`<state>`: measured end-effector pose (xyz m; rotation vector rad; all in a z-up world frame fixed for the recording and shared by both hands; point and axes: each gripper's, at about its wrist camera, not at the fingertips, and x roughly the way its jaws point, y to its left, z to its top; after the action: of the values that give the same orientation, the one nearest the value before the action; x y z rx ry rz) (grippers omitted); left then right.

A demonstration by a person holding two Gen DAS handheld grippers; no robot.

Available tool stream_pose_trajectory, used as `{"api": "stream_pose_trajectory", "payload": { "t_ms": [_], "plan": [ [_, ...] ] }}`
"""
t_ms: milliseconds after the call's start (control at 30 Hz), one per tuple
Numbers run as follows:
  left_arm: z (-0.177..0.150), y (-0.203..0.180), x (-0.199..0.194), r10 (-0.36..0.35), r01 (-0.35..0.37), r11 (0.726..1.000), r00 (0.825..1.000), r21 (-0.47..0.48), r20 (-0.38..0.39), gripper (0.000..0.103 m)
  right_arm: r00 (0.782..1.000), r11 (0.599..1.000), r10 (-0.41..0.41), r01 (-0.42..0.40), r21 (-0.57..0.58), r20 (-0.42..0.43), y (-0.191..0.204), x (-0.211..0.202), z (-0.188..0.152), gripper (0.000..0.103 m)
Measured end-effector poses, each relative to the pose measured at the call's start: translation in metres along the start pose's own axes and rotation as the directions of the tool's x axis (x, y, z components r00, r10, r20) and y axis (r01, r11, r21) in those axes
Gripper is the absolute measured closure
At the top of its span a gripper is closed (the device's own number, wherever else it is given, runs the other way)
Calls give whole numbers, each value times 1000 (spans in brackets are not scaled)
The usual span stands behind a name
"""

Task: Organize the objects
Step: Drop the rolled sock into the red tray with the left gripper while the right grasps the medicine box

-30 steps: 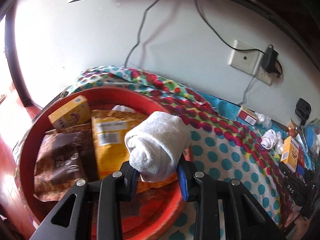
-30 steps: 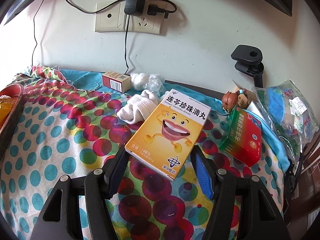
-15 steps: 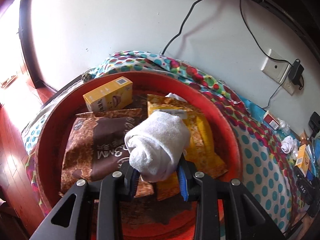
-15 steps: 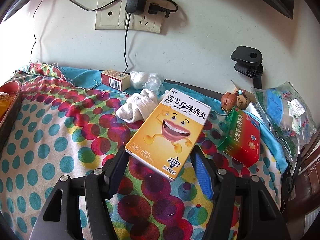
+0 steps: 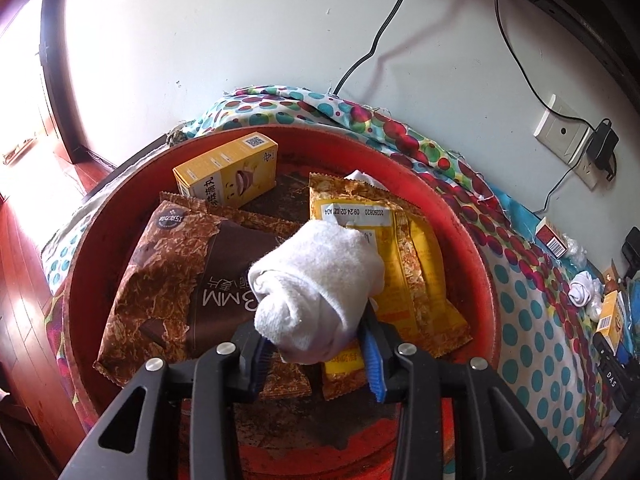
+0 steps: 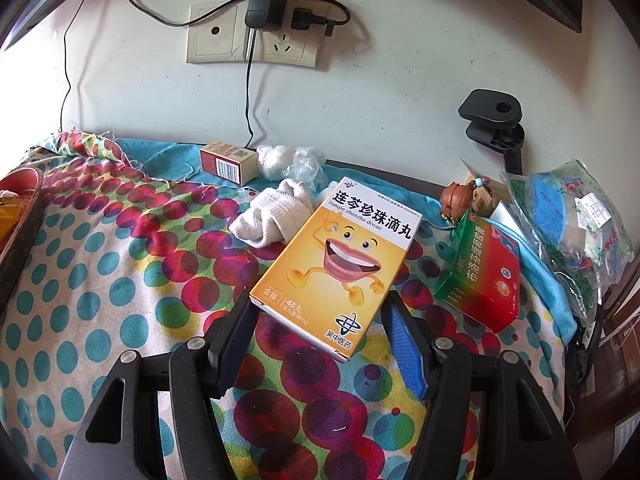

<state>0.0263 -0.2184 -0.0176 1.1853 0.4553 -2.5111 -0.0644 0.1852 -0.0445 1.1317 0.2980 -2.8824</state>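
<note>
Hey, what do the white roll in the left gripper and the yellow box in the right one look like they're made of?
White roll: soft terry or knit cotton, judging by its fuzzy looped pile, matte; possibly a sock or small towel. Yellow box: thin printed cardboard with a smooth, slightly satin finish, shown by crisp folded edges and printed graphics.

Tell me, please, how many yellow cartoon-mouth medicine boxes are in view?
2: one box lies in the red basin behind the snack packets; a second box is held in the right gripper. More may be hidden.
</note>
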Motion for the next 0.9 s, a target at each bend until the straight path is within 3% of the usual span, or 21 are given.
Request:
{"api": "stream_pose_trajectory", "payload": {
  "t_ms": [400,533,700,900],
  "plan": [
    [-3,-14,-23,22,-26,999,995,34,95,50,995,999,54,-54,4,90,-1,-17,-1,43],
    [-5,-16,-28,48,-53,998,992,43,120,50,991,998,58,-61,22,118,-6,-22,-2,43],
    [-9,-23,-38,41,-56,994,987,93,158,50,983,998,65,-67,3,170,-4,-32,-4,44],
    [-9,-25,-41,17,-37,993,986,113,168,47,982,996,77,-67,-59,175,8,-35,-3,44]
  ]
}}
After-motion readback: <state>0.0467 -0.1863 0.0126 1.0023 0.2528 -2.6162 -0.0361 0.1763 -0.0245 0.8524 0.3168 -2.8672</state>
